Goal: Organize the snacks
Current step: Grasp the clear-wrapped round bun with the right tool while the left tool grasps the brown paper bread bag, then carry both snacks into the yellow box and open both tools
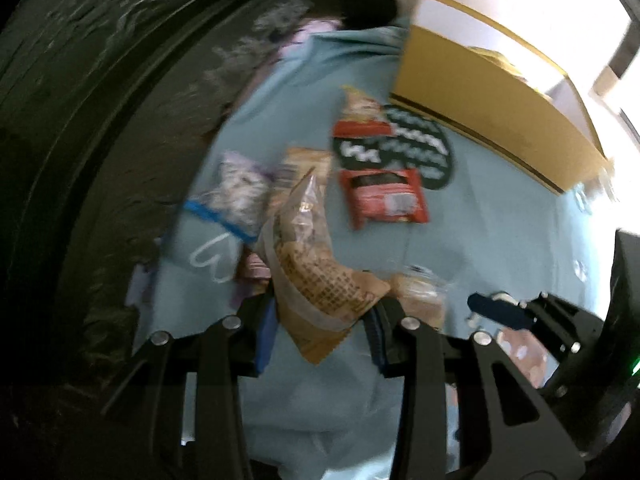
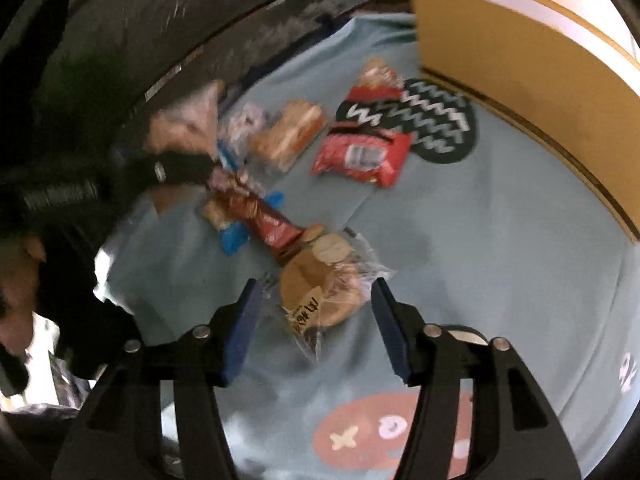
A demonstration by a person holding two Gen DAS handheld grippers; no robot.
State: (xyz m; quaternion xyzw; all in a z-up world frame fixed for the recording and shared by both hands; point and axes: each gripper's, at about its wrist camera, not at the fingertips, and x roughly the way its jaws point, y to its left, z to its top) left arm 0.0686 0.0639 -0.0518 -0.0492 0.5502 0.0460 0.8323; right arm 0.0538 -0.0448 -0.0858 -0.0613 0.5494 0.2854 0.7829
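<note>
The round brown bun in a clear plastic wrapper (image 2: 320, 292) lies on the light blue cloth (image 2: 500, 264), directly ahead between the spread jaws of the right gripper (image 2: 316, 320). The left gripper (image 1: 324, 312) pinches a tan printed snack packet (image 1: 320, 284).

Snacks lie scattered on a pale blue cloth (image 2: 500, 240). A clear bag with a brown waffle-print base (image 1: 320, 284) stands tilted, its lower end between blue-padded tongs. A red packet (image 1: 382, 198) lies flat beside a second red-and-tan pack (image 1: 362, 116), both near a yellow cardboard box (image 1: 492, 108). A pale zip bag with a blue strip (image 1: 236, 192) rests alongside a tan wrapped pastry (image 1: 304, 168). Round brown buns in clear wrap (image 2: 324, 288) sit flat — touching a dark red bar (image 2: 268, 224).
</note>
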